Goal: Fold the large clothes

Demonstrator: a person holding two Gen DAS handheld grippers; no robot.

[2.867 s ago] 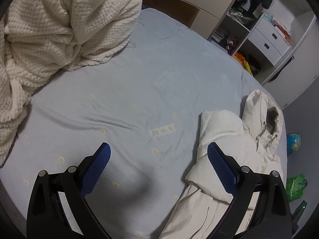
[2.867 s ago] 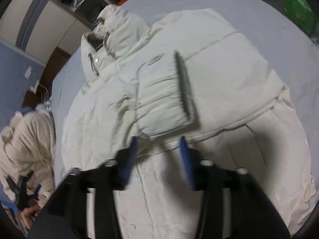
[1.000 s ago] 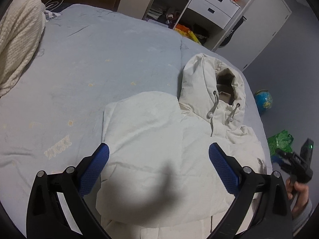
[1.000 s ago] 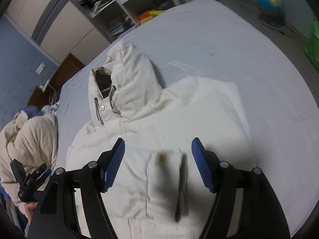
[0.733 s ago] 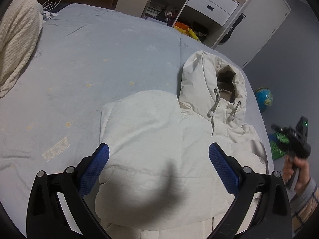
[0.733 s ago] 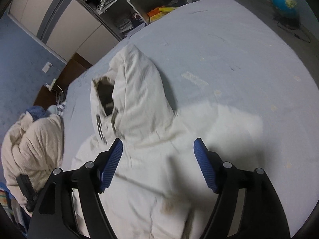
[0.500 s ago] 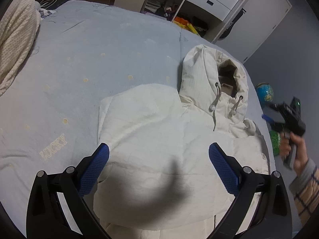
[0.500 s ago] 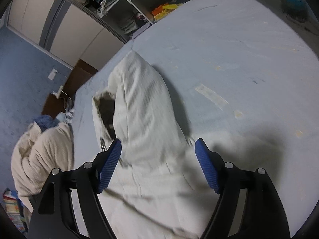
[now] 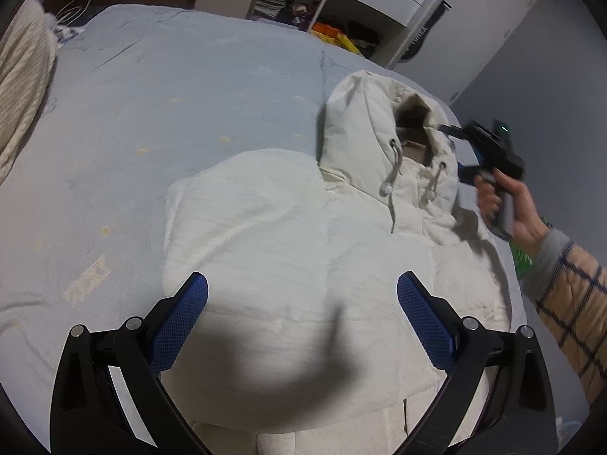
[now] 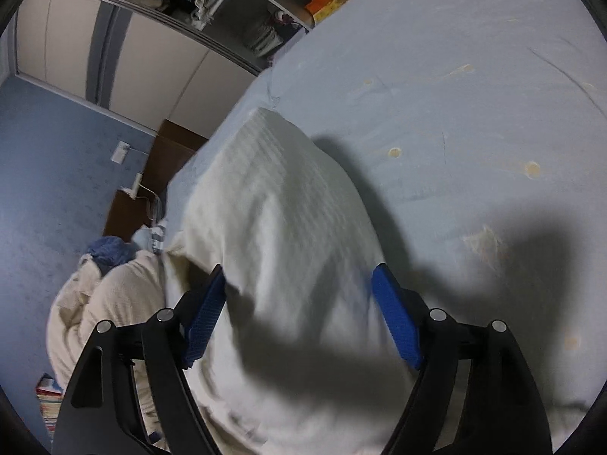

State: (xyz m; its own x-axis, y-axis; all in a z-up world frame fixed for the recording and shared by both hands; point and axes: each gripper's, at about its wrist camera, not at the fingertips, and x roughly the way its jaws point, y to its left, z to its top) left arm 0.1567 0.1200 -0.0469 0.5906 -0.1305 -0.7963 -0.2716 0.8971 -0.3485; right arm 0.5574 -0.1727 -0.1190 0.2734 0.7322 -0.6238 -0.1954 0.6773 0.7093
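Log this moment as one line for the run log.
step: fold hood | jacket: flat on bed, sleeves folded in | right tongs: open, straddling hood | left tongs: open, above jacket

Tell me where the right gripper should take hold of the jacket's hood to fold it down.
Probably the hood's peak, farthest from the jacket body. It stands up off the bed there, so fingers can straddle it. The open right gripper already brackets the hood from its back side; continue that way and close near the top.

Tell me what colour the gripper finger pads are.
Blue, textured pads, clearest in the left wrist view.
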